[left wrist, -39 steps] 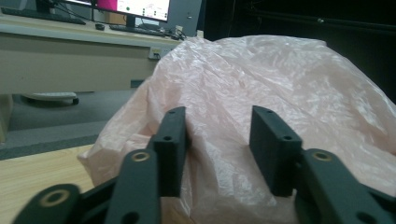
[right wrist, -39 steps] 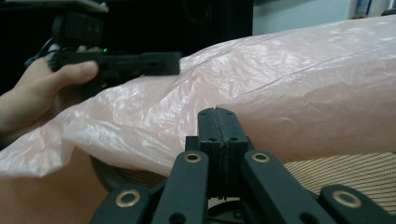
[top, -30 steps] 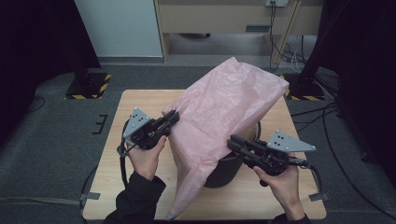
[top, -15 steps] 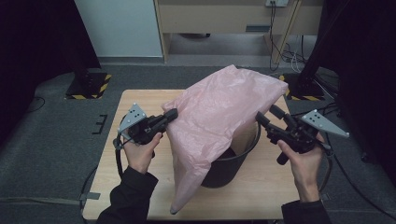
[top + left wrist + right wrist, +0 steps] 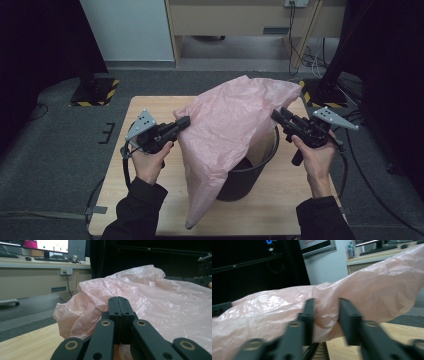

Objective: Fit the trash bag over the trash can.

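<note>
left gripper pinching pink bag; right gripper level, jaws apart.

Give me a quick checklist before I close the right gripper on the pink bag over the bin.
1. Left gripper shut on the pink bag: ok.
2. Right gripper open: ok.
3. Bag film between the right jaws: ok.
4. Bin upright on the table: ok.
5. Bag mouth opened around the bin rim: not ok, it drapes down the left side.
6. Bag free of tears: cannot tell.
</note>
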